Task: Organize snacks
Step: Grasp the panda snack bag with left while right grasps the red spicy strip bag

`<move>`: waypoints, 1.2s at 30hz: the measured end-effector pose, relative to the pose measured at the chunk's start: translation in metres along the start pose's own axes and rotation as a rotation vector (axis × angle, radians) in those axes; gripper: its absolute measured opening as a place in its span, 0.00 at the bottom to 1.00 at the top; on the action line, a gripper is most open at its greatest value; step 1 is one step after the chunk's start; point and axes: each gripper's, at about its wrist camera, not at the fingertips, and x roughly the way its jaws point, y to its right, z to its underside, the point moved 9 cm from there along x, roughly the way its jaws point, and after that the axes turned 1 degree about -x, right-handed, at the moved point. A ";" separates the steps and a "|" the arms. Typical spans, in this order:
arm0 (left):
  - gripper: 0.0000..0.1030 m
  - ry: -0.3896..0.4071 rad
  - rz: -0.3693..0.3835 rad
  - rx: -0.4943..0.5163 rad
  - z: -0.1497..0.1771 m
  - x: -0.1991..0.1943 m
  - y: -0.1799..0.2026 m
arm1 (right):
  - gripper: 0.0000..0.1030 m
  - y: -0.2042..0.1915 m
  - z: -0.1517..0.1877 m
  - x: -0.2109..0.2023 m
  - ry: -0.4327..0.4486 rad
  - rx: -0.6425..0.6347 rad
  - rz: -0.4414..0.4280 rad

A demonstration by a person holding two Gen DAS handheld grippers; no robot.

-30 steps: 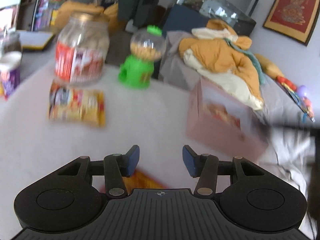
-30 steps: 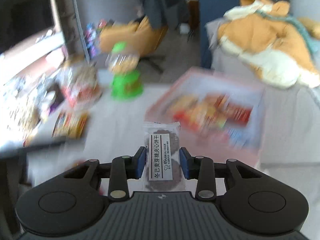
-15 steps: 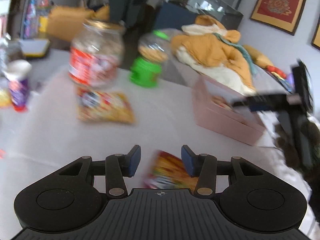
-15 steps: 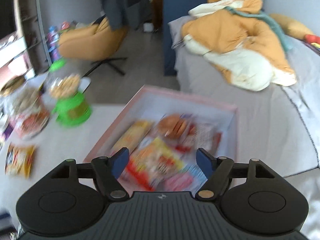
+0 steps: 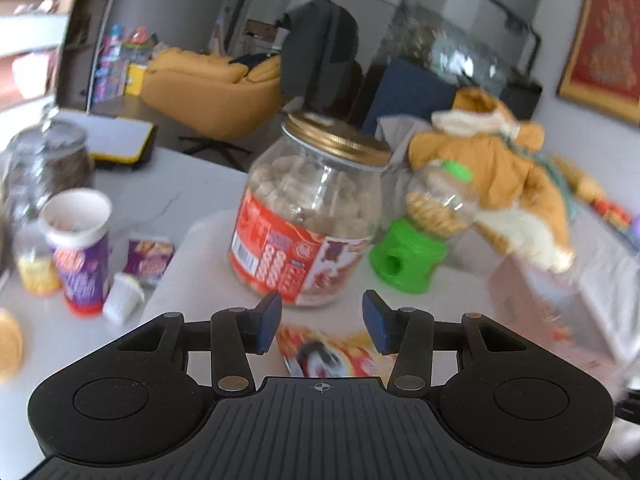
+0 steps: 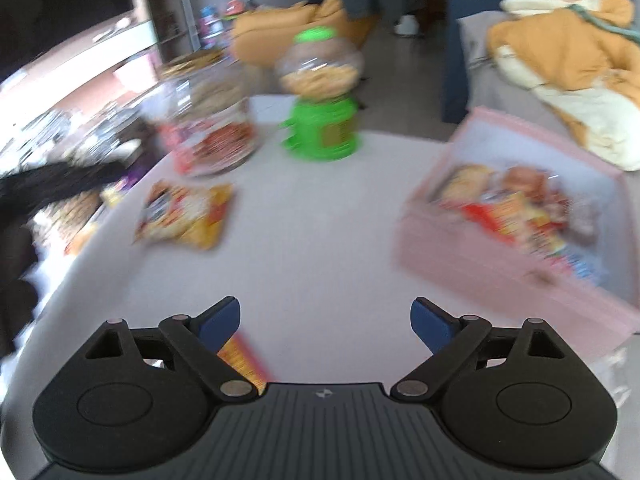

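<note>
A yellow and red snack packet (image 5: pixel 340 354) lies on the white table just below and between the fingers of my left gripper (image 5: pixel 321 322), whose jaws stand apart without pressing on it. The same packet (image 6: pixel 188 216) shows in the right wrist view, left of centre. My right gripper (image 6: pixel 326 322) hovers over bare table with its jaws opening wide and nothing between them. A small red and yellow packet (image 6: pixel 242 360) lies under its left finger. The pink box (image 6: pixel 460 252) at the right holds several snack packets; its corner also shows as the pink box (image 5: pixel 560 308).
A big jar with a gold lid (image 5: pixel 312 224) and a green dispenser (image 5: pixel 412 248) stand behind the packet. Left of them are a purple cup (image 5: pixel 80 248), a small purple packet (image 5: pixel 150 260) and a glass jar (image 5: pixel 44 168). An orange jacket (image 6: pixel 568 52) lies on the bed.
My right gripper let go of the dark biscuit packet over the pink box, widened its jaws and swung left over the table. My left gripper moved up to the yellow packet by the jar.
</note>
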 end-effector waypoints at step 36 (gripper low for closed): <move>0.65 -0.312 0.124 0.874 0.134 -0.054 0.120 | 1.00 0.044 0.078 -0.028 -0.071 0.044 0.052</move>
